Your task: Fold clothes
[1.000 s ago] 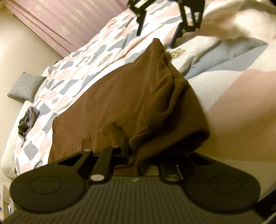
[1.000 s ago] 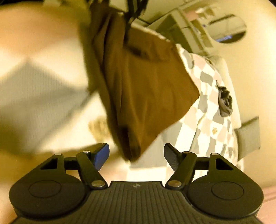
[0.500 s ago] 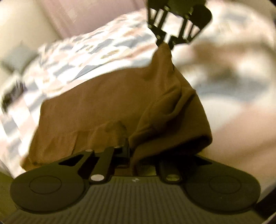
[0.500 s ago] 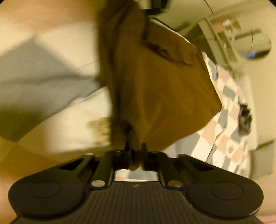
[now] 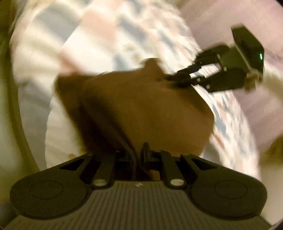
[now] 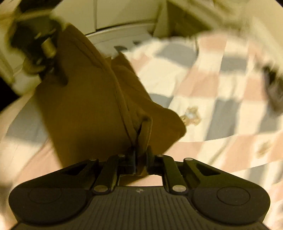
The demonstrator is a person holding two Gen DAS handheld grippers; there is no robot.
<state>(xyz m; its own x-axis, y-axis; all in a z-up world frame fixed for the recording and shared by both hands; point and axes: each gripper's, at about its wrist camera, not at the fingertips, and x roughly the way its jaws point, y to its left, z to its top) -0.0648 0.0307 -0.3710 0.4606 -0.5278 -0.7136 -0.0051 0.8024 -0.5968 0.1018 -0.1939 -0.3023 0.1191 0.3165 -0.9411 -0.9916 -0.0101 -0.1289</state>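
A brown garment (image 5: 150, 109) hangs stretched between my two grippers above the bed, blurred by motion. At the bottom of the left wrist view, my left gripper (image 5: 138, 152) is shut on one folded edge of it. The right gripper (image 5: 176, 77) pinches the far corner, upper right in that view. In the right wrist view the right gripper (image 6: 140, 152) holds a bunched seam of the brown garment (image 6: 88, 109); its jaws are opening slightly, with cloth still pressed between them. The left gripper (image 6: 58, 77) shows at the upper left, gripping the other end.
A quilt (image 5: 109, 35) checked in pink, grey and cream covers the bed (image 6: 203, 74) under the garment. Pink curtain (image 5: 238, 99) lies to the right. A small dark cloth (image 6: 272, 88) rests on the quilt at far right. Pale furniture (image 6: 123, 16) stands beyond the bed.
The right gripper went from open beside the garment's corner to shut on it. Both grippers then swung sideways, the left one rolling, and lifted the garment off the quilt.
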